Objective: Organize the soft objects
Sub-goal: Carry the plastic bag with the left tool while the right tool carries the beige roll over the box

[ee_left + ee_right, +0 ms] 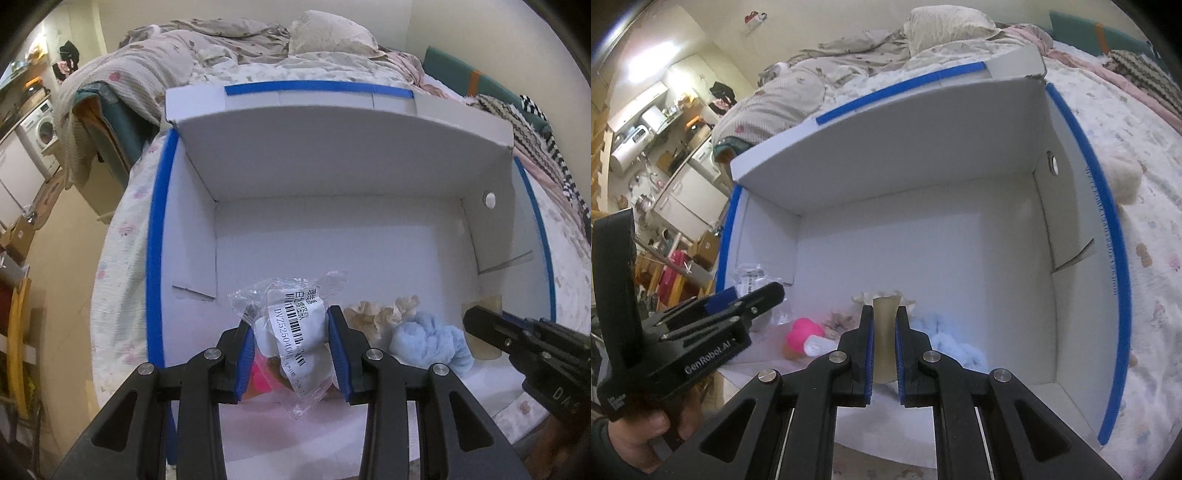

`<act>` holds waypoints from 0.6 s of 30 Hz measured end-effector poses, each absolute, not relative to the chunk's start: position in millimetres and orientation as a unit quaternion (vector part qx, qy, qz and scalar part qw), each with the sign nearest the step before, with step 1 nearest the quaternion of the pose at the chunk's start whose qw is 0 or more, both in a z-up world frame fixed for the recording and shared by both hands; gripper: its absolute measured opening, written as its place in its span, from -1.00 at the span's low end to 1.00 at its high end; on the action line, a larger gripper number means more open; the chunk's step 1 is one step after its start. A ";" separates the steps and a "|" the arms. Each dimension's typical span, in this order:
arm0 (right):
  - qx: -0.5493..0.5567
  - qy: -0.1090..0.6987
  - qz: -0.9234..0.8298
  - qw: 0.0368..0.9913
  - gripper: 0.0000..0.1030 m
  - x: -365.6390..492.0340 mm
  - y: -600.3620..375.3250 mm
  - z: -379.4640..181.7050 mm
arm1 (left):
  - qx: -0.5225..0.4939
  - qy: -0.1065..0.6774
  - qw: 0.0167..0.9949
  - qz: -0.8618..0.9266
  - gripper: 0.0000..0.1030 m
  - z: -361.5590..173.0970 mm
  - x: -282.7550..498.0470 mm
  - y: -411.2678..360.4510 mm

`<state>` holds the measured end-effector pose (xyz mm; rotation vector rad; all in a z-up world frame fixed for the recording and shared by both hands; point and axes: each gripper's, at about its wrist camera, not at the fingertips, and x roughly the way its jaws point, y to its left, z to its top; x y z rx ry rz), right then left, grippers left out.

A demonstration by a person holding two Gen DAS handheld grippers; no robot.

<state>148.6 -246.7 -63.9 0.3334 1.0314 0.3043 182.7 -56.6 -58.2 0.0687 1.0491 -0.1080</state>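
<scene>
Inside the white box [332,236] on the bed [1145,221], a barcode-labelled plastic bag [295,332] is clamped by the left tool [291,350]; a beige rubbery piece [884,332] is gripped by the right tool [884,350], blue plush [428,339] nearby.

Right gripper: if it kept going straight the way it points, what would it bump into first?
Probably the white box's back wall. The right gripper already grips a beige soft piece; beyond it the floor looks bare, though depth is hard to judge.

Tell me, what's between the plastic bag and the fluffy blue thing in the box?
A beige scrunchie lies between the plastic bag and the fluffy blue thing; the left wrist view shows it.
</scene>
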 end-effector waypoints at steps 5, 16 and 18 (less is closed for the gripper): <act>0.156 0.498 0.146 0.841 -0.77 152.3 -244.5 -68.8 | 0.020 0.507 0.860 -0.049 -0.35 -69.8 184.0 -53.9; 0.150 0.519 0.142 0.829 -0.76 153.6 -240.9 -76.6 | 0.017 0.507 0.861 -0.044 -0.35 -74.9 181.2 -53.1; 0.151 0.520 0.141 0.829 -0.74 153.7 -242.0 -77.2 | 0.017 0.508 0.860 -0.043 -0.35 -75.4 181.1 -52.4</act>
